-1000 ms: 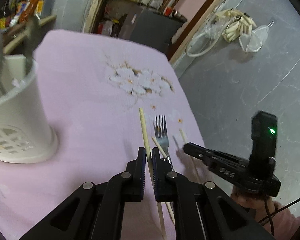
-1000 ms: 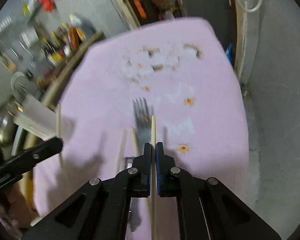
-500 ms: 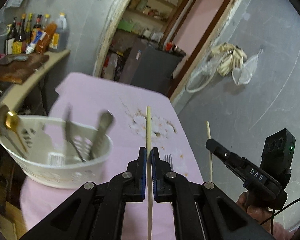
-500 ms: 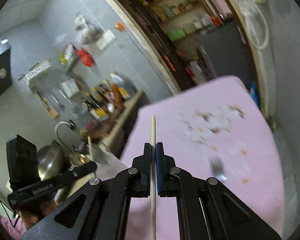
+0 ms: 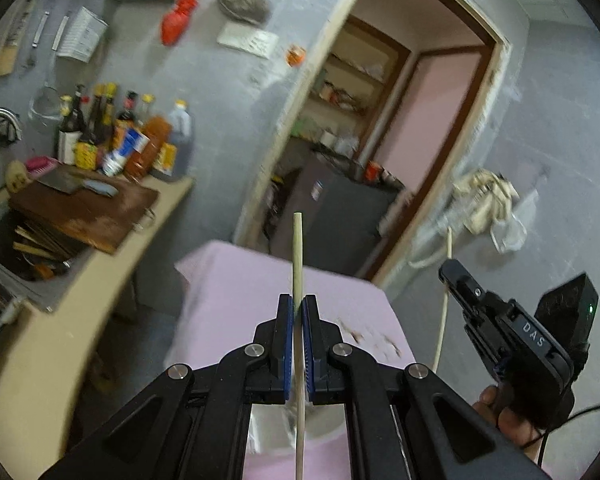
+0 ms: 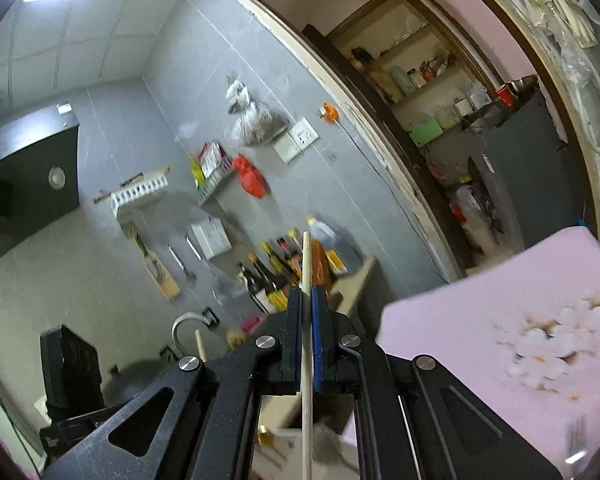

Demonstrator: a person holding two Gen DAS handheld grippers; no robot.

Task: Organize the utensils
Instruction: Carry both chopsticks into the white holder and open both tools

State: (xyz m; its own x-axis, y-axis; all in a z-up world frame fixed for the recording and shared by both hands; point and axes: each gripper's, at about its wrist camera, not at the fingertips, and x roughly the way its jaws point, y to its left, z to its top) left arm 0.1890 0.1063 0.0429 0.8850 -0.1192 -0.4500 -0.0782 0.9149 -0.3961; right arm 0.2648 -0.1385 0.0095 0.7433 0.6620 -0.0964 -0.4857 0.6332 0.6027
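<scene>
Each hand-held gripper, left (image 5: pixel 296 312) and right (image 6: pixel 307 300), is clamped on one chopstick (image 5: pixel 297 248) mid-shaft; light, stiff, likely slippery.

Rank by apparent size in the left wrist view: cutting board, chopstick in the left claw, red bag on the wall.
1. Cutting board, the widest by area.
2. Chopstick, long but thin, and enlarged by nearness to the camera, so its place is unsure.
3. Red bag, smallest.
</scene>
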